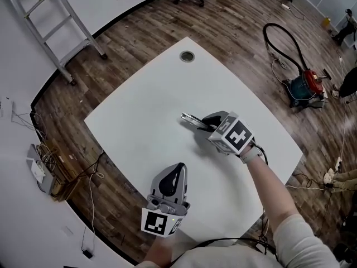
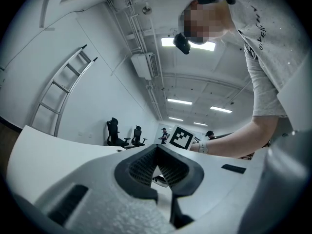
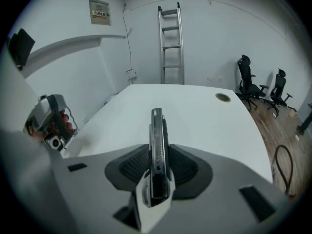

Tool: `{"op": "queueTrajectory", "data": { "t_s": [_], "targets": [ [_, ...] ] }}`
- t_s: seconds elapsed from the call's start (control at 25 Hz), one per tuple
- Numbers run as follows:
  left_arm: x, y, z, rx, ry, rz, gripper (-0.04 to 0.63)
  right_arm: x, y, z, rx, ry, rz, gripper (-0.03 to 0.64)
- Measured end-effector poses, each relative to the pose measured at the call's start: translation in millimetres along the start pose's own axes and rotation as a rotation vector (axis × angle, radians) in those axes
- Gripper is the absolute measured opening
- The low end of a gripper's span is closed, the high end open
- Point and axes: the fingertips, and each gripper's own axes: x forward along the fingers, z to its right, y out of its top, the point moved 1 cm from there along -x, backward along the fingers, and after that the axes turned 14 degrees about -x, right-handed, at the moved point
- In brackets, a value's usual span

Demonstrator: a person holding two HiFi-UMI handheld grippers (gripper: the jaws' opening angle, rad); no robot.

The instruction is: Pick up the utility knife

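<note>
The utility knife (image 1: 191, 120), slim, dark and metallic, is lifted a little above the white table (image 1: 139, 121). My right gripper (image 1: 206, 125) is shut on its rear half, and the blade end sticks out to the upper left. In the right gripper view the utility knife (image 3: 156, 135) stands on edge between the ribbed pads (image 3: 134, 167), pointing away over the table. My left gripper (image 1: 179, 167) hovers near the table's front edge with its jaws together and nothing in them. The left gripper (image 2: 157, 149) points level toward the right hand.
A round cable grommet (image 1: 187, 56) sits near the table's far corner. An aluminium ladder (image 1: 50, 15) leans against the wall at the upper left. A vacuum cleaner with its hose (image 1: 305, 85) lies on the wood floor to the right. Cables and a box (image 1: 42, 169) lie at the left.
</note>
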Motion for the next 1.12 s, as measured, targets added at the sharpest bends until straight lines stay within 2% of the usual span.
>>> {"op": "queueTrajectory", "data": {
  "t_s": [0.32,0.72,1.12],
  "targets": [
    [-13,3,33,0.03,-0.016,0.004,0.008,-43,-7,-20,0.026,-0.018,0.08,0.132],
    [-44,13,68,0.084,0.01,0.003,0.008,-95,-22,-68,0.084,-0.026,0.176,0.132],
    [-69,30,104,0.135,0.019,0.027,0.008,-161,-21,-114,0.152,-0.044,0.388,0.132]
  ]
}}
